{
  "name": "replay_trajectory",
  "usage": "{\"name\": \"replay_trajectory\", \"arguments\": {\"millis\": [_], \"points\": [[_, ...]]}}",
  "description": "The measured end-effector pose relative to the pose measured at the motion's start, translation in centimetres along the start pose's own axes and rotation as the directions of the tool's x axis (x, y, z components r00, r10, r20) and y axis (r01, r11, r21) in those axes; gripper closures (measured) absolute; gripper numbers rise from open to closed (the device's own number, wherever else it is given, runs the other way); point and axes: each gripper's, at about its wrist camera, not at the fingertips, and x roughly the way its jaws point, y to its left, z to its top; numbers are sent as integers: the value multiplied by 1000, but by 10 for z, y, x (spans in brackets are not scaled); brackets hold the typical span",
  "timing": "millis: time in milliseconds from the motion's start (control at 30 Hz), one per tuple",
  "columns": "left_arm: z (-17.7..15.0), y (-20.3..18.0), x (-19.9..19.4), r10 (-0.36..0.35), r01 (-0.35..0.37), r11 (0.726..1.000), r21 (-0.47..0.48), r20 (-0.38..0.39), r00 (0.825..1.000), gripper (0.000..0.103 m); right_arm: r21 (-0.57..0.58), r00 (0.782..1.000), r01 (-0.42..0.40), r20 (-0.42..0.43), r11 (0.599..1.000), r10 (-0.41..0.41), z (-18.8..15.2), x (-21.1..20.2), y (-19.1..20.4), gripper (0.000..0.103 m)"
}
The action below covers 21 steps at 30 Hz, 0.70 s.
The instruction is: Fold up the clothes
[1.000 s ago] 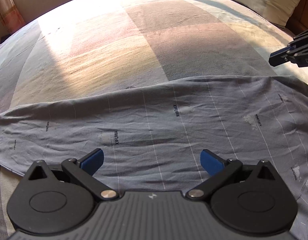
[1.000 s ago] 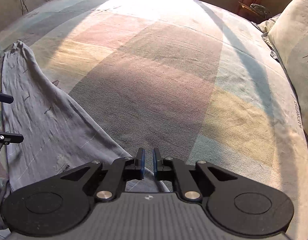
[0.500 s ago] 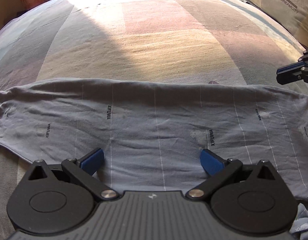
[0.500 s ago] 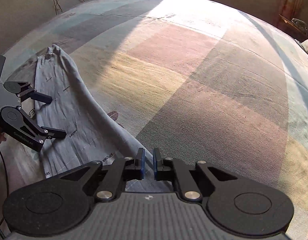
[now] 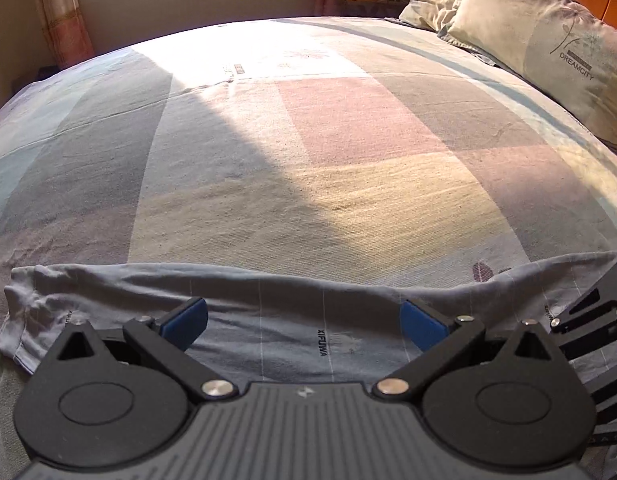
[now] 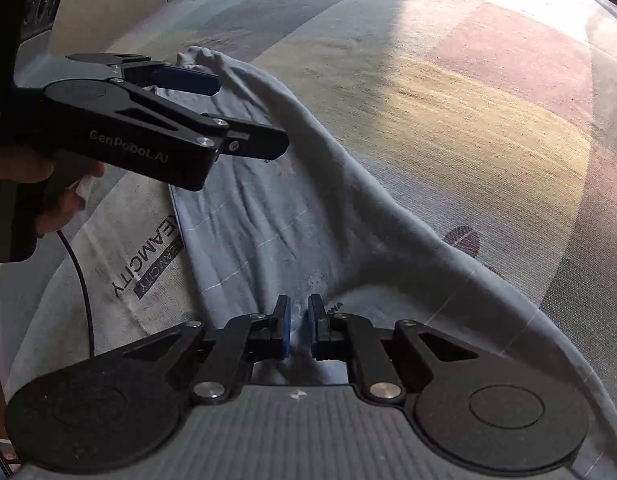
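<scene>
We see the bed filling both views, its cover in wide pink, yellow, grey and pale blue blocks, with sunlight falling across the upper middle of the left wrist frame. Two pillows lie at the upper right of that frame, the nearer one printed with lettering.

Across the lower part of the left wrist view we find the grey garment, a long band of thin-striped cloth stretched from the lower left edge to the lower right. In the right wrist view it runs from the upper left down to the lower right corner, rumpled in the middle.

Our left gripper hangs over the cloth with its blue pads spread wide and nothing between them; in the right wrist view it sits at the upper left, held by a hand.

Our right gripper at the bottom centre has its fingers nearly together, pinching a fold of the garment between the pads.
</scene>
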Motion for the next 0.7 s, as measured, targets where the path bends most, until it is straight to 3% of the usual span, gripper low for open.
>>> {"name": "replay_trajectory", "arguments": {"millis": [100,200,300,367,433,533,700], "points": [[-21,-2,14,23,-23,1000,2,-106,994,1,-37,1000,-4,-10,999,4,5,-8,2,90],[-41,-5,2,45,-42,998,41,-97,994,1,-61,1000,14,24,998,-13,23,-22,-7,91],[-49,-2,-5,39,-37,999,22,-100,994,1,-68,989,105,108,992,-97,50,-31,-26,90],[-49,-3,-5,43,-40,999,28,-101,994,1,-68,979,172,123,983,-163,64,-23,-37,90],[-48,-4,-5,43,-41,999,25,-102,994,1,-58,978,180,117,982,-172,73,-10,-47,89],[-48,-3,-6,42,-40,999,21,-99,994,1,-95,984,163,82,982,-155,68,10,-43,89],[-52,-3,-9,44,-42,999,21,-88,995,1,-232,975,214,105,949,-194,47,14,-15,78]]}}
